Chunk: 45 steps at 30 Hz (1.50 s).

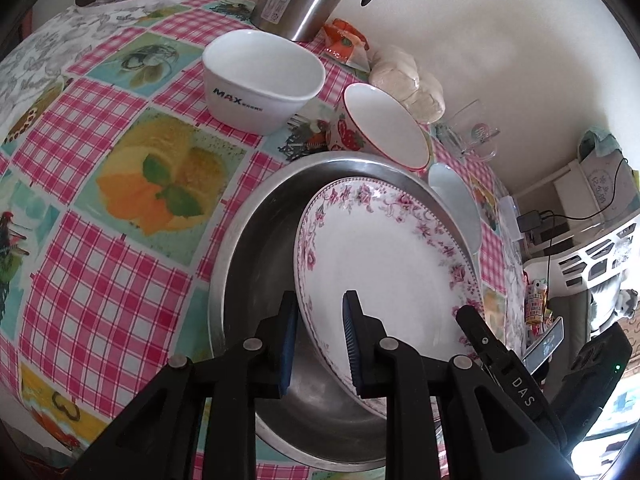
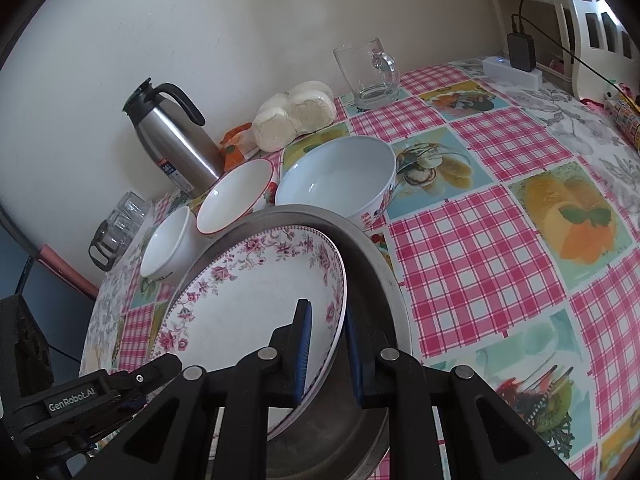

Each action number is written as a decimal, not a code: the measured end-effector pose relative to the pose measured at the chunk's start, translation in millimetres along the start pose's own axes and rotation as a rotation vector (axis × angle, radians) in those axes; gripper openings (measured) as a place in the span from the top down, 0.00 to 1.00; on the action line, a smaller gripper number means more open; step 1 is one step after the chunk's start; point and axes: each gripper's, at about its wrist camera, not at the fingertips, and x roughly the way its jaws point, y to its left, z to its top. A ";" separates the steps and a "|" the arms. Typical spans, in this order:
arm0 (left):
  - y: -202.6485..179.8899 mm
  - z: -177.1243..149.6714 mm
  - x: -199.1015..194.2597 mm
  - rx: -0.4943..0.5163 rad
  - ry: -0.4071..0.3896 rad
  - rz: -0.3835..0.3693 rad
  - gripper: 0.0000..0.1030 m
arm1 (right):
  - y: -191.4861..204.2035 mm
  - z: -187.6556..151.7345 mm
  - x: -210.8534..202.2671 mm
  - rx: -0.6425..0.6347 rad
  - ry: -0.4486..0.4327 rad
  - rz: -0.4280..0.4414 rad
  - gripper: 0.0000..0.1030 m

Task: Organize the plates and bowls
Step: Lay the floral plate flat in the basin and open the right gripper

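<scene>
The left tool (image 1: 320, 340) and the right tool (image 2: 326, 354) each straddle an opposite edge of a floral-rimmed plate (image 1: 384, 260), one blue-padded finger above the rim and one below; whether either pair of pads has actually closed onto the china cannot be told, as a gap shows at each. The plate sits tilted inside a wide stainless steel basin (image 1: 256, 240) on the gingham-and-fruit tabletop (image 1: 100, 240), apparently taken from both sides so it stays level while being set in or lifted out. Just behind the basin wait three bowls, seemingly next for sorting: a white bowl marked MAX (image 1: 262, 84), a red-rimmed strawberry bowl (image 1: 380, 128) and a larger pale blue bowl (image 2: 336, 176). Along the wall stand a steel thermos jug (image 2: 172, 136), a bag of steamed buns (image 2: 296, 114) and a glass mug (image 2: 368, 72).
</scene>
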 end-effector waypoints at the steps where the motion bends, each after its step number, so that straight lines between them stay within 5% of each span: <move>1: 0.7 -0.3 1.6 -0.003 0.006 0.003 0.79 | -0.2 -0.1 0.8 -0.002 0.004 -0.002 0.82; 14: 21.6 -0.8 15.0 -0.110 0.064 0.016 0.79 | 9.7 -6.3 11.6 -0.101 0.032 -0.051 0.84; 19: 31.6 -0.9 13.2 -0.132 0.072 0.038 0.89 | 9.4 -6.4 12.7 -0.101 0.036 -0.050 0.85; 26: 45.8 -2.4 6.1 -0.172 0.073 0.048 0.90 | 13.7 -8.1 14.3 -0.116 0.048 -0.050 0.85; 45: 26.3 -6.9 -2.9 -0.114 0.069 0.099 0.90 | 17.2 -3.9 13.5 -0.128 0.067 -0.046 0.80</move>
